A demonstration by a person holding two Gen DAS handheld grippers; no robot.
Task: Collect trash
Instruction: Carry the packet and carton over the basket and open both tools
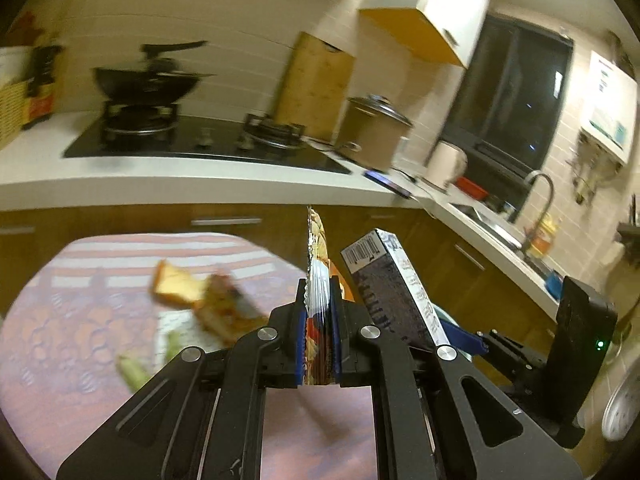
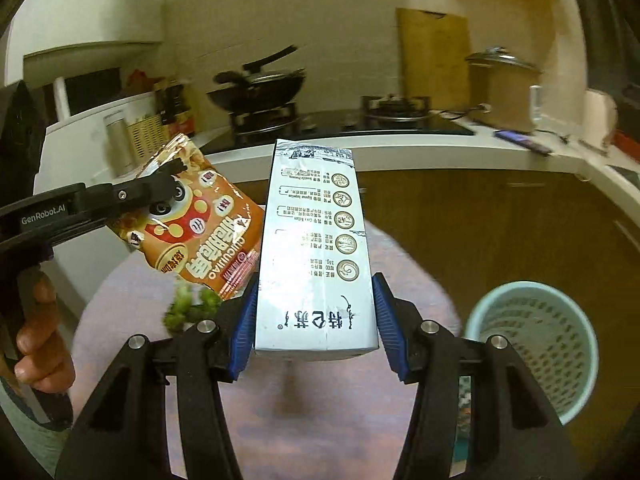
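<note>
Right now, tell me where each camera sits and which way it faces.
Left wrist: on the left gripper, facing the stove counter; its fingers pinch a snack bag.
Right wrist: on the right gripper, facing the same counter; its pads clamp a milk carton, a hand at left.
Shared: both packages, wok, cutting board.

Left gripper: black linkage arms with long triangular cut-outs, round silver pivot pins at the joints, blue ribbed pads on the inner finger faces. White lettering "GenRobot.AI" on its black body, seen from the right wrist view.

Right gripper: same build, black arms, silver pins, blue ribbed pads. Boxy black housing behind it with a small green light.

Person's hand bare on the left handle; no sleeve visible.
</note>
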